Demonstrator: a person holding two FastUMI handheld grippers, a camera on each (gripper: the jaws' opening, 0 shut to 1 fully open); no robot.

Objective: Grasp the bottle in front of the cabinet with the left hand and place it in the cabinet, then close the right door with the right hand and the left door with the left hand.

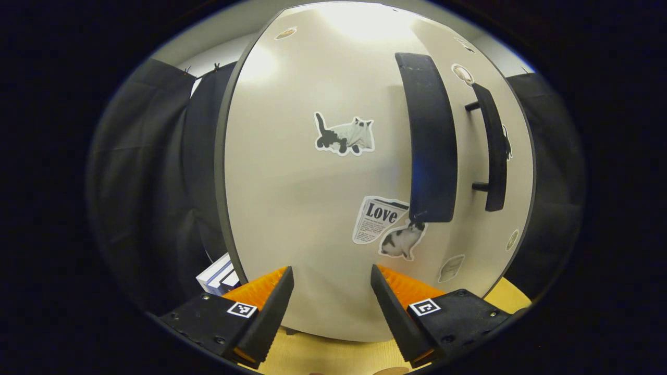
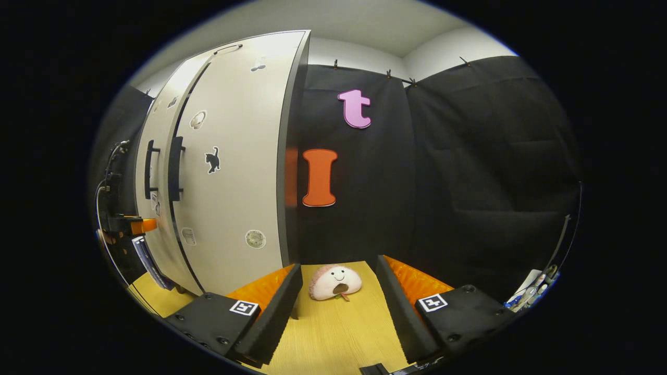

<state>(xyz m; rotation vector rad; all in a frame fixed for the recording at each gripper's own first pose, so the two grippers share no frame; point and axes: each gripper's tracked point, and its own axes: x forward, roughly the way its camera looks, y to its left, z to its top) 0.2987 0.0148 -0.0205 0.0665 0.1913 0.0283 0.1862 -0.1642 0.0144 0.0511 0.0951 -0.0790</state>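
Note:
The white cabinet (image 1: 312,182) stands right in front of my left gripper (image 1: 331,271), which is open, its fingertips close to the lower part of the left door with nothing between them. That door carries cat stickers and a black handle (image 1: 430,140); the right door's handle (image 1: 492,148) is just beyond it. In the right gripper view the cabinet (image 2: 234,172) is off to the left. Both doors lie nearly flush, the two handles (image 2: 176,169) side by side. My right gripper (image 2: 338,263) is open and empty over the wooden table (image 2: 338,333). The left gripper (image 2: 130,225) shows at the cabinet's far side.
A round plush toy (image 2: 335,282) lies on the table just beyond my right fingers, by the cabinet's side panel. A stack of white boxes or books (image 1: 219,276) sits left of the cabinet. Cables and small items (image 2: 536,286) lie at the far right. Black cloth walls the booth.

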